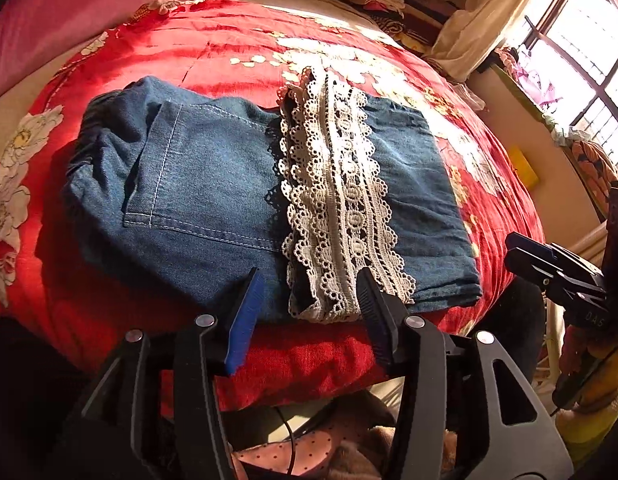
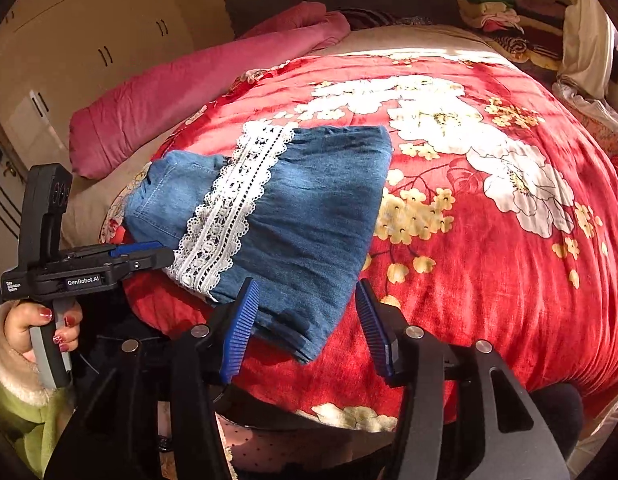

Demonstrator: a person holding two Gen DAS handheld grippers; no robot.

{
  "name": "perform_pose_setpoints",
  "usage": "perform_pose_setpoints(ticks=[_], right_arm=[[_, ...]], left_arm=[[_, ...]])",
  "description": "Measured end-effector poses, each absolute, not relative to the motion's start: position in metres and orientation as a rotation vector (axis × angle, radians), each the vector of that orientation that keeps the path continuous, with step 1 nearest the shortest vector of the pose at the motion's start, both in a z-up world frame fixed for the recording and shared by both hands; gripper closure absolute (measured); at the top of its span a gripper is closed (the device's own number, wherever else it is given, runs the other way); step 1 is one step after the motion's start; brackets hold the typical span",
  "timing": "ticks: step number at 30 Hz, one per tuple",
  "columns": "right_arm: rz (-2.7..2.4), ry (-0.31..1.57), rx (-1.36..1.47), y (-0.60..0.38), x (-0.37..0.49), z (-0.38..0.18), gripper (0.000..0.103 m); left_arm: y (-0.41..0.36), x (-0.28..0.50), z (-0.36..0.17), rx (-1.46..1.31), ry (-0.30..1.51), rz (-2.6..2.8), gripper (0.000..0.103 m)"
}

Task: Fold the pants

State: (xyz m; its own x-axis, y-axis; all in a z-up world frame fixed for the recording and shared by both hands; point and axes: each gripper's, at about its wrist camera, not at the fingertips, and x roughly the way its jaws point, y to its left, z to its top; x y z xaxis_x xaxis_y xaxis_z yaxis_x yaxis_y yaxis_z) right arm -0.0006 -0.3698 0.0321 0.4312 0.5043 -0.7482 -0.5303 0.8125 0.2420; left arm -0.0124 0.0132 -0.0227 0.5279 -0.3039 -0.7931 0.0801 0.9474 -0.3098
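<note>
Folded pants (image 1: 237,184) of blue denim lying flat on the red flowered blanket (image 1: 237,48) of the bed, near its front edge. A band of white lace (image 1: 341,204) crossing the denim from front to back, a stitched pocket (image 1: 197,176) showing to one side of it. A pink quilt (image 2: 189,96) bunched along the far side of the bed; a pile of clothes (image 2: 497,12) beyond the far corner, by the window.

Left tool (image 1: 309,312) parted about halfway, holding nothing: one tip over the lace at the front edge of the pants, the other over plain denim, neither pad pressing cloth. Right tool (image 2: 305,320) likewise half parted and empty, its tips either side of the near corner of the pants, clear of the fabric. Left tool's handle gripped by a hand (image 2: 37,324) in a fleece-cuffed green sleeve (image 2: 21,420).
</note>
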Motion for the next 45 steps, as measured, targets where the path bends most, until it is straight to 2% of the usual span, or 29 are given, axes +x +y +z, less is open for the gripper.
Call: perform_pose_setpoints(ticks=[9,13,18,25,31,36,38,45], right_arm=[[0.7,1.013,-0.113,-0.319,0.011,0.005,0.054],[0.696,1.074,-0.138,-0.303,0.021,-0.017,0.052],[0.691,1.096,-0.112,-0.303,0.026,-0.026,0.052],[0.746,1.033,-0.048,-0.307,0.019,0.016,0.051],[0.831,0.952,-0.071,-0.278,0.031,0.065,0.039],[0.935,0.963,-0.109,-0.229,0.056,0.085,0.03],[0.975,0.967,-0.148,-0.203,0.064,0.09,0.025],[1.075,1.055,-0.27,-0.116,0.099,0.082,0.023]], left_arm=[[0.034,-0.024,-0.009,-0.271,0.944,-0.186,0.049],[0.049,-0.03,-0.004,-0.286,0.92,-0.159,0.04],[0.068,-0.036,0.0,-0.31,0.896,-0.125,0.035],[0.108,-0.042,0.0,-0.374,0.873,-0.056,0.023],[0.131,-0.042,-0.009,-0.429,0.871,-0.021,0.017],[0.135,-0.037,-0.013,-0.432,0.873,-0.023,0.011],[0.136,-0.034,-0.016,-0.441,0.879,-0.033,0.01],[0.132,-0.019,-0.024,-0.465,0.88,-0.099,0.01]])
